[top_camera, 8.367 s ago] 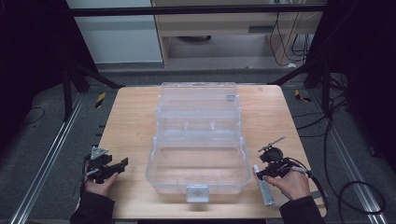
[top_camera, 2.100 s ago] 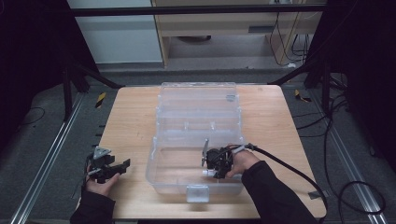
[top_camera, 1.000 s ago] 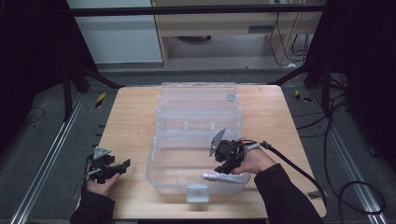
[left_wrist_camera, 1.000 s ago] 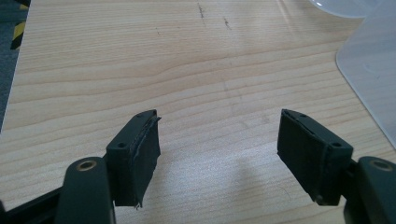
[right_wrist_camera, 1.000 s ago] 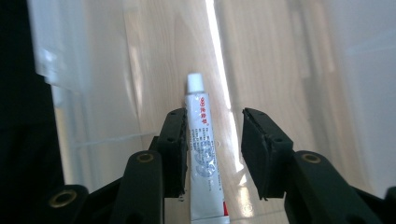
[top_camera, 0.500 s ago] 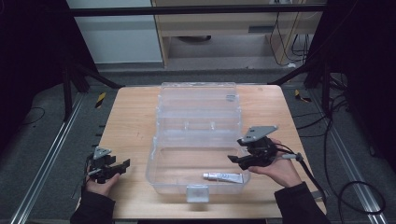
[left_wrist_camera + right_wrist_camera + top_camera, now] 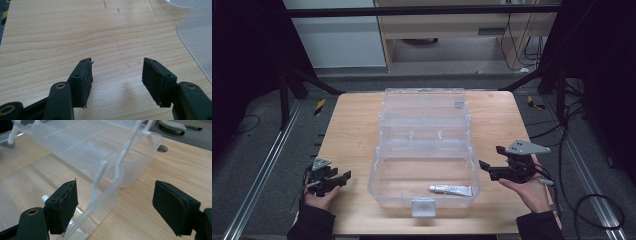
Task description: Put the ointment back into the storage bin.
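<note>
High view: we see the right gripper (image 7: 486,170) held just outside the right wall of the clear plastic box (image 7: 424,150), jaws spread and empty, having just been opening. The small white tube (image 7: 451,189) lies flat on the box floor, left of those jaws and a little nearer us, apart from them. Our left gripper (image 7: 343,176) rests low on the tabletop (image 7: 352,130), well left of the box, jaws released, nothing between them.

Left gripper view: we see both jaws wide apart over bare wood, empty; a corner of the box sits ahead and to the right of them.

Right gripper view: jaws wide apart, nothing pressed. The box wall runs up between them, touching neither. The tube's white cap (image 7: 45,198) peeks just beside the left jaw, inside the box.
</note>
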